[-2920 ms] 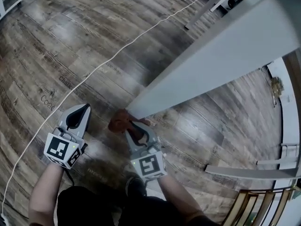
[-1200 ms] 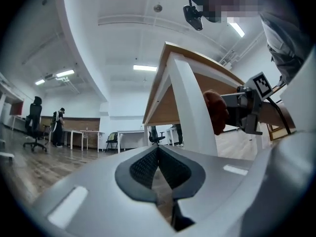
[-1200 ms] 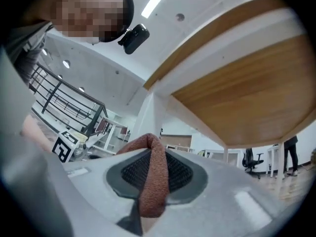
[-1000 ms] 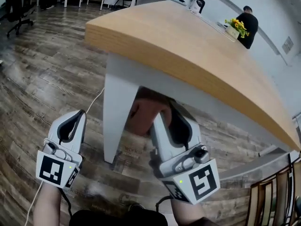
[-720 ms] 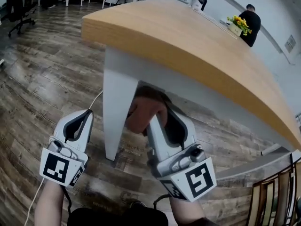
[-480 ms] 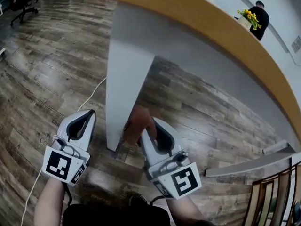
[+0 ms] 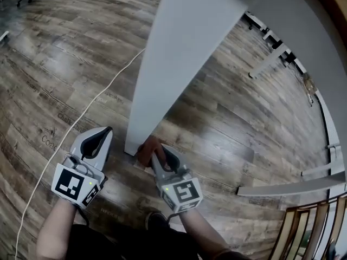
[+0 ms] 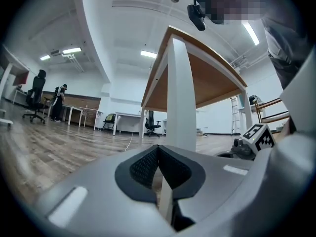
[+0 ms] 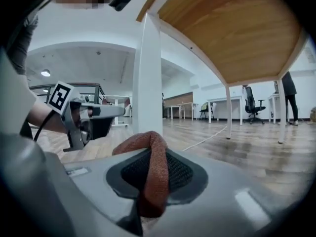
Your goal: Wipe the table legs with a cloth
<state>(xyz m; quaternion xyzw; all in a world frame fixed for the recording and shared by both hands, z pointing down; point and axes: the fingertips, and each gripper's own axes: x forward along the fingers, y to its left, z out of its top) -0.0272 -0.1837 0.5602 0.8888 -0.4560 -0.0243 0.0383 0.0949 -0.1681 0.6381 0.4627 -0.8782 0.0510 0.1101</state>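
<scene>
The right gripper [image 7: 156,154] is pinching a cloth [image 7: 146,147] at the table leg [image 7: 173,53] just ahead, the left gripper [image 7: 103,132] hovering beside it, jaws pressed together.

Wood-plank floor [image 7: 49,64] carries the white table leg [image 7: 162,80] and, seemingly, a thin cable [image 7: 111,84]

cloth [image 7: 147,148] seemingly touching table leg [image 7: 179,64] foot | cable [image 7: 87,111] left, on floor [image 7: 49,64]

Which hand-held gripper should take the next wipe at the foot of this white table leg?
Right. The right hand-held gripper is shut on the cloth, which is already at the foot of the table leg. The left hand-held gripper is shut on nothing and sits beside the leg.
</scene>
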